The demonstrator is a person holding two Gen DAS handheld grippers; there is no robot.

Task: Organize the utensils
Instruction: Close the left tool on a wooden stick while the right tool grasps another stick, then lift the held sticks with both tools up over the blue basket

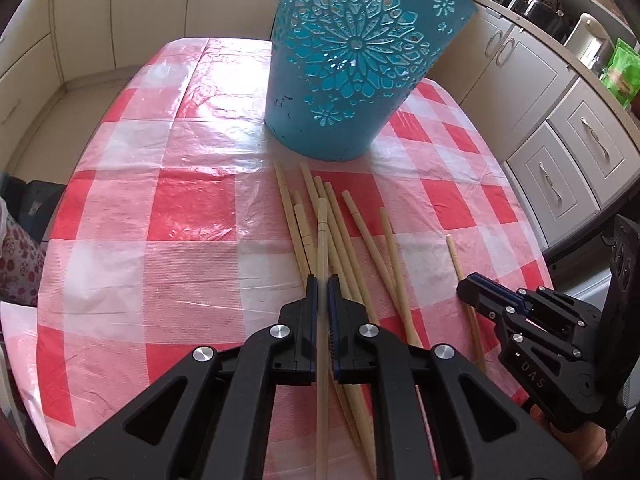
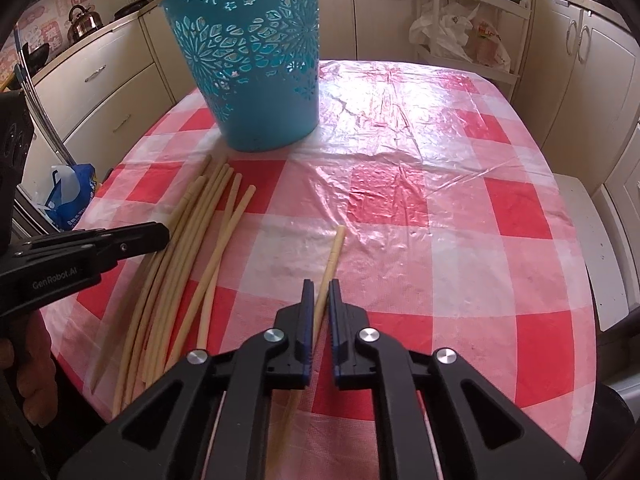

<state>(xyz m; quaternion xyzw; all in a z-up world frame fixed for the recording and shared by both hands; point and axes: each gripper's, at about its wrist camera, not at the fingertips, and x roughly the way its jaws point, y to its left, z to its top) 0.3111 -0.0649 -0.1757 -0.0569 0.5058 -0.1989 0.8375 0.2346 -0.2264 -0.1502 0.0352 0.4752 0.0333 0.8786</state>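
Pale bamboo chopstick pinched in left gripper; right gripper – seemingly ajar – straddles another chopstick.

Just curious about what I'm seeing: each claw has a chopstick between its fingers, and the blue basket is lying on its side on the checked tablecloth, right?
Not quite. The blue basket stands upright on the checked tablecloth, as the right wrist view shows. The rest holds: the left claw and right claw each have a chopstick between their fingers.

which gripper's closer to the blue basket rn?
Left, judging by both views. The left gripper, shut on a chopstick, sits over the pile before the blue basket. The right gripper sits farther back, off to the side.
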